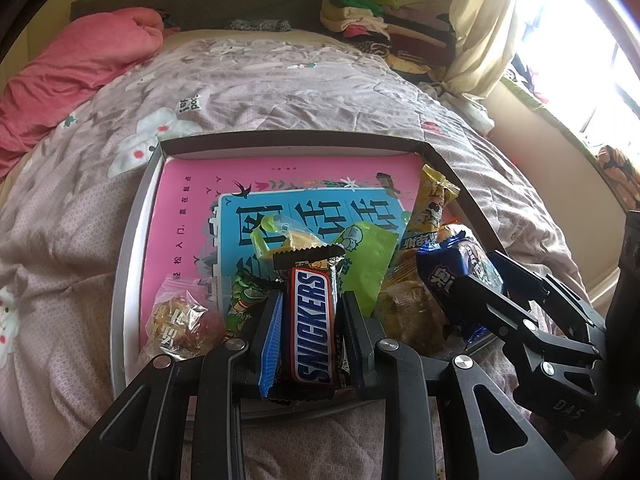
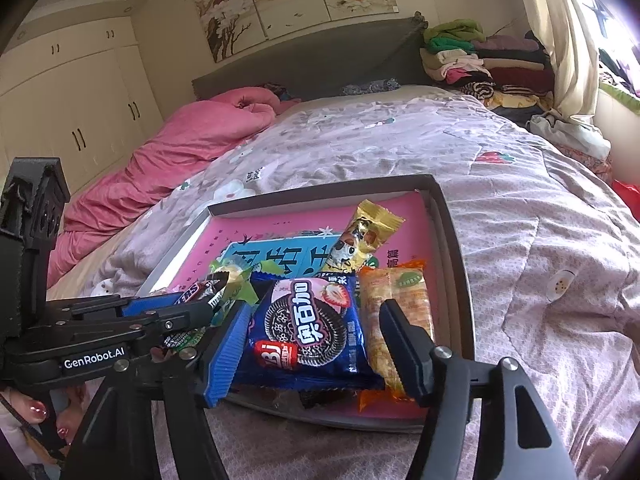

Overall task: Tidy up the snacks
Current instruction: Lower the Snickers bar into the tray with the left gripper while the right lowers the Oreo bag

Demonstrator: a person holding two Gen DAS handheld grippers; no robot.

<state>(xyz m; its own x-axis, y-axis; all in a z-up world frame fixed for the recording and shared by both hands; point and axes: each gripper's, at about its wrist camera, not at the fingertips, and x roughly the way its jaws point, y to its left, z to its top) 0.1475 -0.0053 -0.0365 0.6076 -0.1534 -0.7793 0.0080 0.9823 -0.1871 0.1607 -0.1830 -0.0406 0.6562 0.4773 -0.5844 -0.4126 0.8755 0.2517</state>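
Observation:
A shallow grey box lies on the bed with a pink book in its bottom and several snacks piled at its near end. My left gripper is shut on a Snickers bar over the near edge of the box. My right gripper is shut on a blue Oreo packet, which also shows in the left wrist view. Beside them lie a green packet, a yellow wafer stick, an orange cracker pack and a clear-wrapped pastry.
The box rests on a grey floral quilt. A pink blanket lies at the left. Folded clothes are stacked by the headboard at the back right. A curtain and window are on the right.

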